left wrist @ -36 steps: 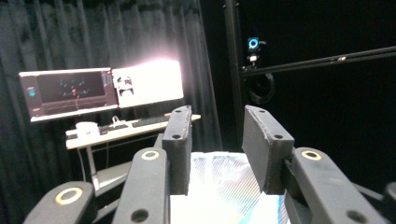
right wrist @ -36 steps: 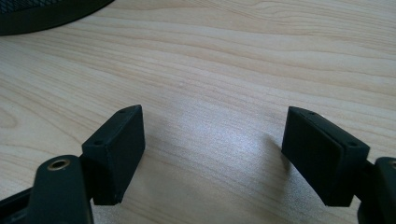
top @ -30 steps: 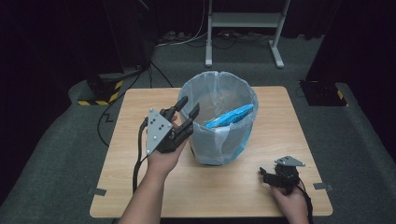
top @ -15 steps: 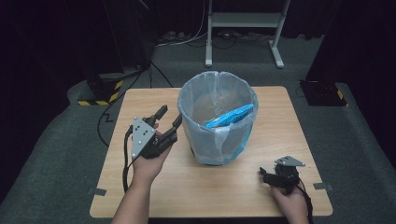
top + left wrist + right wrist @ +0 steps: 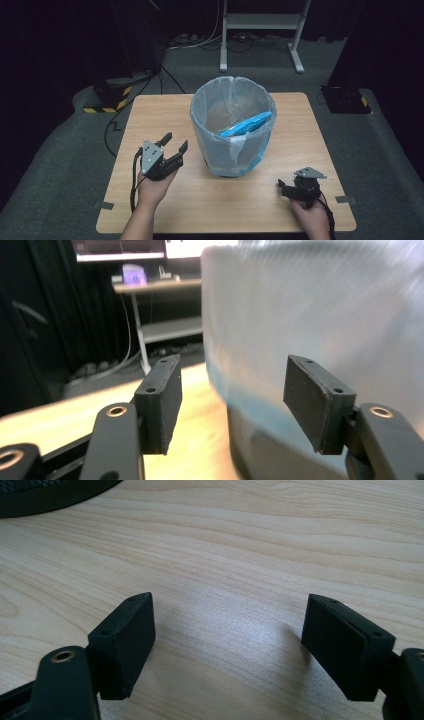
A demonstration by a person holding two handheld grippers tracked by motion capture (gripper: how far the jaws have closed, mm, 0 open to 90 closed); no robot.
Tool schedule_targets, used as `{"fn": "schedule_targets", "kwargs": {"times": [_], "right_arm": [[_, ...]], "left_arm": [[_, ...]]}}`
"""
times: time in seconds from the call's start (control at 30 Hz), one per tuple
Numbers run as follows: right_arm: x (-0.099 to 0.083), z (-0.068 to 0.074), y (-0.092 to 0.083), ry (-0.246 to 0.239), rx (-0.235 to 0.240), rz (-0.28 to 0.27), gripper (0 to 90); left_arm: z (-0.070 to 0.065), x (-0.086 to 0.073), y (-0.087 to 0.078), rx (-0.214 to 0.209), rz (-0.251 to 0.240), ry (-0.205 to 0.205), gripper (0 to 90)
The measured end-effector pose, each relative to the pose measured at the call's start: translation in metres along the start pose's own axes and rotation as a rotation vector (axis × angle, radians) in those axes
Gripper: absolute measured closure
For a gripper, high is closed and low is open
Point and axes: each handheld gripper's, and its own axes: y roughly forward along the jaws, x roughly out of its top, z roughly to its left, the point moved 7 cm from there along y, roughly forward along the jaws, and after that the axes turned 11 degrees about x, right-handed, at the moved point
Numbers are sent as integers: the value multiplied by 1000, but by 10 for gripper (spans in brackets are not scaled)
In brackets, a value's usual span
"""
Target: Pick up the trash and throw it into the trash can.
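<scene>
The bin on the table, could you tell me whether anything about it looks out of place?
Slightly: a blue packet rests tilted against the bin liner's rim, one end poking up. Nothing has spilled onto the table.

Your left gripper view smears the bin [image 5: 320, 330], cut off top & right. Blue packet [image 5: 246, 125] (half sunk inside) hides its lower end.

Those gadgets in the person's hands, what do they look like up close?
Each is a black hand-held tool. The left gripper has two flat rectangular black pads on jointed metal links with brass-coloured rivets, a grey three-cornered plate on top and a black cable trailing back. The right gripper looks the same. The forearms are bare, with no sleeves visible.
</scene>
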Motion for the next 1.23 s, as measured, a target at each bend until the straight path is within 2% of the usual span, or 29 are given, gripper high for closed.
{"fn": "schedule_targets", "kwargs": {"times": [0.13,0.17,0.23,0.33,0.43,0.47,0.53,0.57,0.6,0.63,0.7,0.77,0.83,0.87,1.23], "right_arm": [[0,0,0,-1,-2,-1,212],[0,0,0,-1,-2,-1,212],[0,0,0,-3,-3,-1,212],[0,0,0,-5,-4,-1,212],[0,0,0,-4,-3,-1,212],[0,0,0,-3,-3,-1,212],[0,0,0,-3,-3,-1,212],[0,0,0,-3,-2,-1,212],[0,0,0,-2,-2,-1,212],[0,0,0,-2,-3,-1,212],[0,0,0,-5,-3,-1,212],[0,0,0,-3,-3,-1,212],[0,0,0,-6,-5,-1,212],[0,0,0,-7,-4,-1,211],[0,0,1,-1,-12,-3,199]], "left_arm": [[5,-29,7,-3,77,-14,385],[5,-29,7,-3,77,-14,381],[9,-54,12,4,139,-28,377],[12,-77,15,12,206,-25,371],[14,-100,16,13,282,-38,371],[15,-106,16,16,299,-33,369],[15,-121,15,24,361,-20,363],[15,-121,15,24,361,-20,354],[14,-135,13,22,447,-6,348],[14,-143,12,20,495,4,329],[12,-154,10,24,554,17,299],[10,-155,9,39,549,43,283],[9,-156,9,38,553,48,275],[6,-156,9,33,546,67,277],[6,-156,8,28,549,65,284]]}}
